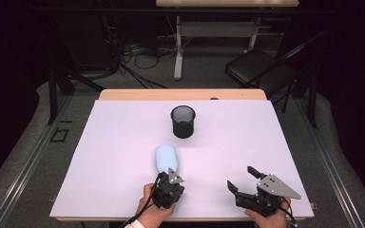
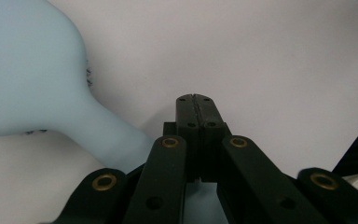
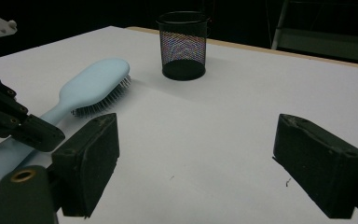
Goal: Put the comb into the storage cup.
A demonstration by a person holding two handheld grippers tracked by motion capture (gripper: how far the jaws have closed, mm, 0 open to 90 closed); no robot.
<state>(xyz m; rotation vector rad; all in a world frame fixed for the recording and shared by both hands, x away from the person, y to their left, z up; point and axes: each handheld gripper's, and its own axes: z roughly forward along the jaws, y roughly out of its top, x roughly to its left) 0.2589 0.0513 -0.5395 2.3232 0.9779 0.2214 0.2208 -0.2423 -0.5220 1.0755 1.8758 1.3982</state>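
White sheet [image 1: 123, 142] covers your table; dark room, cables, folding chair [image 1: 259, 69] behind. Hairbrush [image 1: 166, 158] lies bristles-down mid-table, handle toward you. Your left gripper [image 1: 170, 186] over handle, jaws pressed together, brush handle beside them, not between. Your right gripper [image 1: 241, 179] wide open, nothing in it, near front edge. Mesh cup [image 1: 183, 121] upright beyond brush; free sheet all round.

Hairbrush [image 2: 32, 70] head cut off by left gripper view's top and left edges | handle end hidden under left gripper [image 1: 168, 190] | bristles mostly hidden beneath head
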